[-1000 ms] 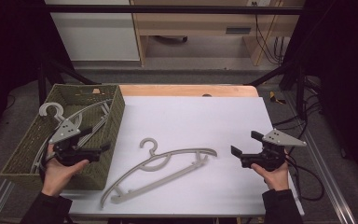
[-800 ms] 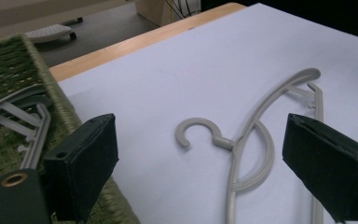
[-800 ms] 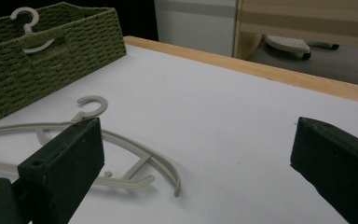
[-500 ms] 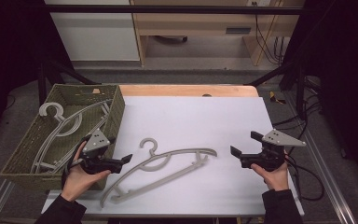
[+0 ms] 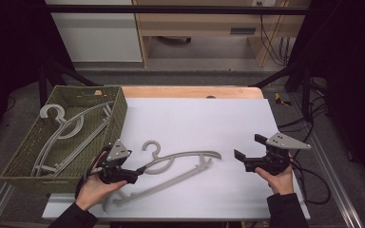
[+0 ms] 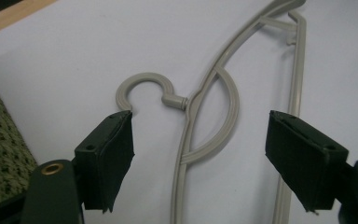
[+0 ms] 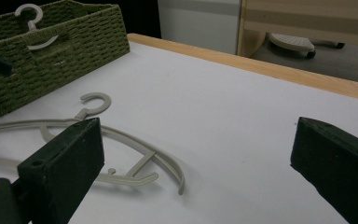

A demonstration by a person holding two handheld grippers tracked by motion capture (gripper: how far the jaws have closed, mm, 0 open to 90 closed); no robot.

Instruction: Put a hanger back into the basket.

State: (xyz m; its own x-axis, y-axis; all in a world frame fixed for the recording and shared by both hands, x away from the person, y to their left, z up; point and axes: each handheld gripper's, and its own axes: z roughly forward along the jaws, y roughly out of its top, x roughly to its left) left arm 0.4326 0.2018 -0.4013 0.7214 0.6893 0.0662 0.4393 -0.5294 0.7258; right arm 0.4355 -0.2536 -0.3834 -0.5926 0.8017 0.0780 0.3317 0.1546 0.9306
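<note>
I have my left gripper [image 5: 140, 169] down low at the grey hanger [image 5: 180, 164] on the white table [image 5: 209, 123], its jaws straddling the hanger's neck just below the hook. In the left gripper view the jaws have just been closing, yet both pads [image 6: 107, 156] stand off the plastic, with the neck and the lower bar lying in the gap between them, so nothing is gripped yet. My right gripper [image 5: 241, 156] waits well off to the other side of the hanger, jaws spread wide and empty, pointing toward the hanger's far end [image 7: 168, 168].

As I judge it, the job is putting hangers into the green woven basket [image 5: 119, 111], which sits just beyond my left gripper. At least 1 grey hanger in the basket [image 5: 59, 126] is already there. This 1 on the table is left: pinch the neck, lift, and carry it over the basket wall.

I can read no brand, label or writing anywhere, neither on the hangers nor on the basket or the grippers.
</note>
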